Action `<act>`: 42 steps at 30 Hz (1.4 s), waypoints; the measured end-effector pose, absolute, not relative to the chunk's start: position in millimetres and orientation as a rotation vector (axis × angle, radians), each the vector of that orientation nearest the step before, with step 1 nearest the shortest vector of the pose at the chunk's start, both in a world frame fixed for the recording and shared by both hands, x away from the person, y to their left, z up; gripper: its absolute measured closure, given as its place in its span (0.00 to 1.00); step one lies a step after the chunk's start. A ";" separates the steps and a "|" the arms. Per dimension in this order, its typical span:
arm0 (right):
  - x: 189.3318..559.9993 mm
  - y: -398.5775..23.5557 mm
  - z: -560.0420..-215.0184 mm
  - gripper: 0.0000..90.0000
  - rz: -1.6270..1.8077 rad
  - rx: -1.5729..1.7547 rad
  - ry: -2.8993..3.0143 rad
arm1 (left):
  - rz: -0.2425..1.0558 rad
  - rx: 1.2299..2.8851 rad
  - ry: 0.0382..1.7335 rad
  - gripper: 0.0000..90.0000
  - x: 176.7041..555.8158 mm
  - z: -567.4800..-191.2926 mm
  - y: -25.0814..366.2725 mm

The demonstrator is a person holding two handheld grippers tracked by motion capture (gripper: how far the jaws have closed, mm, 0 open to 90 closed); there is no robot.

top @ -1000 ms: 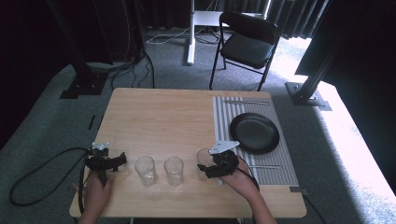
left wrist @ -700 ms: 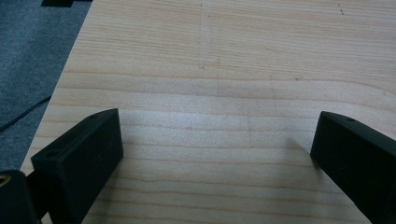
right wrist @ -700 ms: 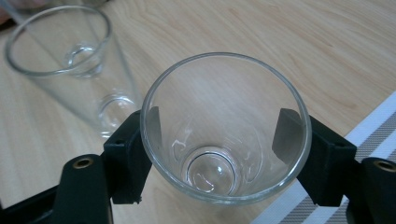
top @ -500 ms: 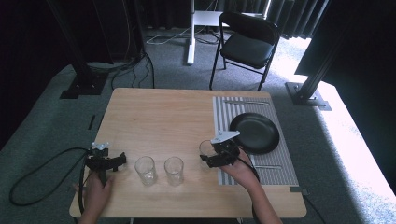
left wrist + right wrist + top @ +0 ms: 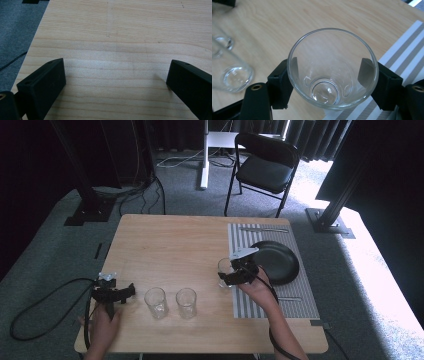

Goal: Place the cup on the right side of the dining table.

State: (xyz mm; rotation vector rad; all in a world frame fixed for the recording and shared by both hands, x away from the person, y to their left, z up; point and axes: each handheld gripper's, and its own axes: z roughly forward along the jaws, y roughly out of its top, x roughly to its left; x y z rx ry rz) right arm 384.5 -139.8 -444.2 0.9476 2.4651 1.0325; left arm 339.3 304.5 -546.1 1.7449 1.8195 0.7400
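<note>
Glass (image 5: pixel 332 70) between right claw (image 5: pixel 332 82) jaws

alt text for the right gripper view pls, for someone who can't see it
Seen from above, an empty clear glass sits between the two black jaws of the right gripper, one jaw against each side of it. It is over the wooden table at the edge of a grey-and-white striped mat, and two more empty glasses stand blurred at the left.
</note>
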 end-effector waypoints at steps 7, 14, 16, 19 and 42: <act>404.1 -146.2 -442.8 0.32 1.030 1.013 2.417 | 0.738 1.749 1.819 0.03 339.2 -546.0 304.6; 428.9 -148.4 -443.2 0.32 0.984 1.074 2.380 | 0.738 1.749 1.819 0.03 339.2 -546.0 304.6; 435.6 -148.9 -442.4 0.32 0.985 1.099 2.368 | 0.738 1.749 1.819 0.03 339.2 -546.0 304.6; 441.6 -149.3 -441.3 0.32 0.979 1.113 2.354 | 0.738 1.749 1.819 0.03 339.1 -546.0 304.6; 512.7 -163.3 -429.4 0.32 0.876 1.328 2.161 | 0.740 1.745 1.824 0.03 339.1 -546.1 304.2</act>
